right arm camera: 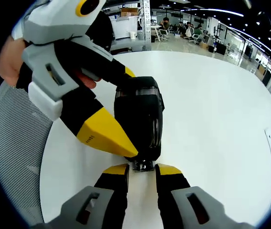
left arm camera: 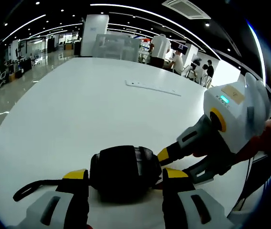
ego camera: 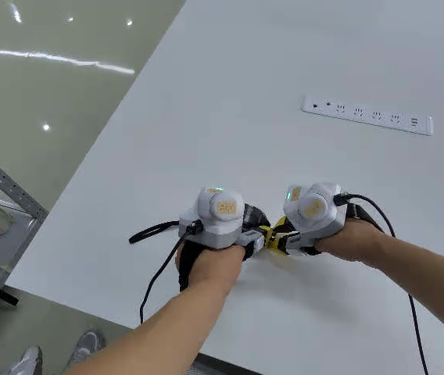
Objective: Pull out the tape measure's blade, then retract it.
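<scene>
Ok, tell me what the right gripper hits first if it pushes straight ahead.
The tape measure. Its metal blade tip sits between the right gripper's jaws, apparently pinched, and its black body lies directly beyond.

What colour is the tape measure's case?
Black. The tape measure shows best in the left gripper view.

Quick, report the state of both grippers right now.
Left gripper: closed on the tape measure, clamping its black body.
Right gripper: closed on the blade tip at the case mouth.
</scene>
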`<state>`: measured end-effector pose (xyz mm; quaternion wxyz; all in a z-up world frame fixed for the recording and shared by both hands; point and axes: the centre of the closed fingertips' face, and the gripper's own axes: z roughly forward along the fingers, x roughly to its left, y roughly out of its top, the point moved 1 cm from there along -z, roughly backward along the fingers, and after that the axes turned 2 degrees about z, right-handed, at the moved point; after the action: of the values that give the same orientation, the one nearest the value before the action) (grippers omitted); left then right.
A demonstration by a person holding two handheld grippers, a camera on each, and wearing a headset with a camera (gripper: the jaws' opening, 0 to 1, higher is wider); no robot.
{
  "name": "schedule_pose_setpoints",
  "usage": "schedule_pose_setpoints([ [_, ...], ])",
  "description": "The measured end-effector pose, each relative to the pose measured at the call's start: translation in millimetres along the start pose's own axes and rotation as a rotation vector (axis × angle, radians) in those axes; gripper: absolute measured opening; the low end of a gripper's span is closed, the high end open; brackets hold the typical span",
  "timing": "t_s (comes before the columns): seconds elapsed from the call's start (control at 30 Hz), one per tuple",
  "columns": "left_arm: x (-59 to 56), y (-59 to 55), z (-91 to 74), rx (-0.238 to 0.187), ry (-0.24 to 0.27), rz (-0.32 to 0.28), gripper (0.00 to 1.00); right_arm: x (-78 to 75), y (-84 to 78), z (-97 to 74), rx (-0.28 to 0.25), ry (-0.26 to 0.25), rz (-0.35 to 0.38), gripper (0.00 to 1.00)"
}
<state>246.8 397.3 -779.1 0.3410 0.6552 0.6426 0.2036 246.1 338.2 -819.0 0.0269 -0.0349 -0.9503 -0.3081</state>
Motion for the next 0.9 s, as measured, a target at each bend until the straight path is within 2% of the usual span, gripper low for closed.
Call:
schedule_pose_setpoints([
  [0.3, 2.7, -1.5, -8.6, -0.001, -0.027, 0.023, 0.70, 1.0, -8.0, -10.0, -0.033, -0.040, 0.122, 0.27],
  [0.6, 10.4, -8.7, -20.8, -0.005, -0.045, 0.070, 0.76, 2.9, -12.2, -23.4, -0.076, -0.079, 0.232, 0.37],
  [0.9, 11.7, -17.0, -33.7, 0.002, -0.071, 0.101, 0.79, 12.9, -7.9, -43.4, -0.128, -0.103, 0.278, 0.46],
])
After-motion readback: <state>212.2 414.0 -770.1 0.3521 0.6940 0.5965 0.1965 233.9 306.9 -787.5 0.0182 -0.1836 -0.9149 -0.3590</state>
